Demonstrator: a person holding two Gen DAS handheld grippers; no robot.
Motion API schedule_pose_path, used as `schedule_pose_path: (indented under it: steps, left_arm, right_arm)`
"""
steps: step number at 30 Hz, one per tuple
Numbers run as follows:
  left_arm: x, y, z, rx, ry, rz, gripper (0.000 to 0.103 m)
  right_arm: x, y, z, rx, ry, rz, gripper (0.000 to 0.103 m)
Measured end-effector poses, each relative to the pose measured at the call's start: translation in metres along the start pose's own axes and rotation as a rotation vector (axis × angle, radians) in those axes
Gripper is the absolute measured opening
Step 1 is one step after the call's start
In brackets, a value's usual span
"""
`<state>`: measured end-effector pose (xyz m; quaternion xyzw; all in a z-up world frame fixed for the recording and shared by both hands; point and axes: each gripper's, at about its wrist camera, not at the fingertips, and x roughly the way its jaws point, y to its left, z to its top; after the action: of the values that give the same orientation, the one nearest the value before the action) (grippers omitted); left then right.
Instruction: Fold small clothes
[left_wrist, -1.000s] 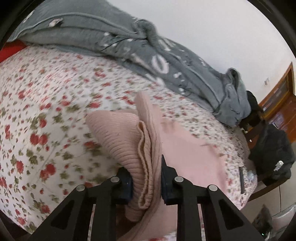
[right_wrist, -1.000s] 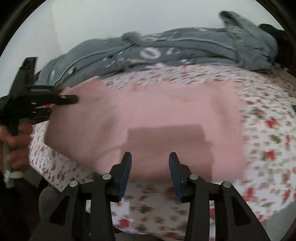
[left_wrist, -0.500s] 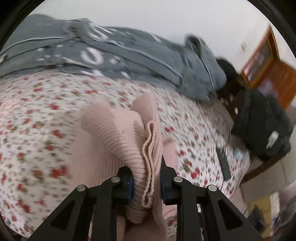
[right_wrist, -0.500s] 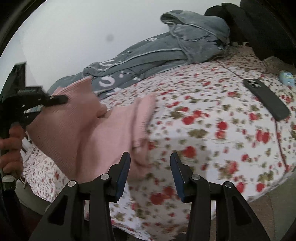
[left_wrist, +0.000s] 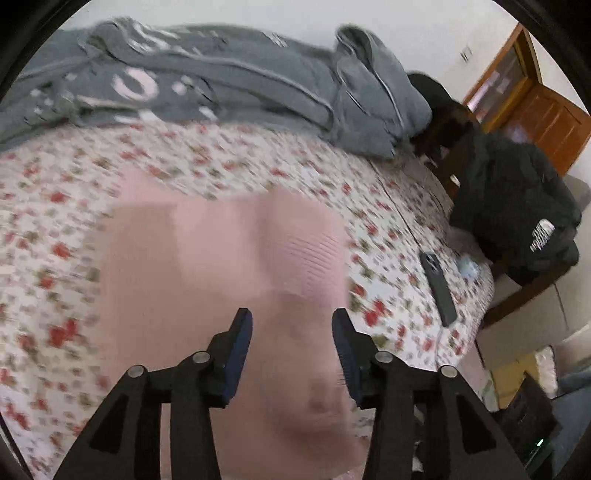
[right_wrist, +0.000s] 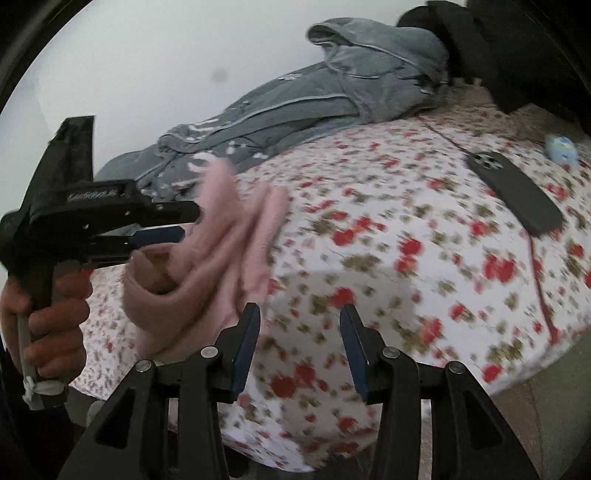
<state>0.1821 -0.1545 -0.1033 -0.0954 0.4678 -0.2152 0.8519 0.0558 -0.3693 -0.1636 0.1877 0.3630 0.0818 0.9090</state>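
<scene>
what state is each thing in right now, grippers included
left gripper: open, above the pink garment
right gripper: open, empty, over the bedsheet
pink garment: released, folded in layers on the bedsheet, blurred
grey jacket: crumpled, unfolded, at the far side of the bed
phone: face down on the bedsheet
black jacket: draped over a chair beside the bed

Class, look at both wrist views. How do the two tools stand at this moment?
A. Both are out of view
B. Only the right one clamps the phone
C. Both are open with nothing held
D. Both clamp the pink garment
C: the left tool and the right tool both show parted fingers with nothing between them; the pink garment lies blurred beyond the left one.
</scene>
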Motion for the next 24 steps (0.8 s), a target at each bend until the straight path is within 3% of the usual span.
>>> schedule_pose_path:
  steps: [7,9,12,13,14,16,19,24]
  left_arm:
    - [-0.026,0.061,-0.007,-0.100,-0.039,0.081,0.050]
    - [-0.028,0.077,-0.012,-0.123,-0.037,0.103,0.050]
    - [-0.029,0.096,-0.019,-0.163,-0.029,0.101,0.050]
    - [-0.028,0.100,-0.021,-0.170,-0.023,0.099,0.050]
    - [-0.027,0.103,-0.022,-0.171,-0.016,0.096,0.050]
    - [-0.026,0.107,-0.027,-0.159,-0.005,0.091,0.050]
    - [-0.022,0.109,-0.039,-0.132,0.015,0.066,0.050]
    - [-0.013,0.104,-0.060,-0.099,0.058,0.008,0.052]
  right_arm:
    - [0.033,0.025,0.044,0.113,0.022,0.243,0.064]
    - [0.046,0.035,0.052,0.111,0.039,0.241,0.067]
    - [0.076,0.052,0.057,0.076,0.091,0.130,0.067]
    - [0.084,0.056,0.056,0.058,0.106,0.095,0.061]
    - [0.088,0.058,0.054,0.036,0.104,0.072,0.041]
    - [0.083,0.050,0.053,0.022,0.050,0.068,0.023]
    - [0.081,0.029,0.051,0.073,0.036,0.094,0.021]
    - [0.084,0.030,0.043,-0.006,0.077,0.048,0.025]
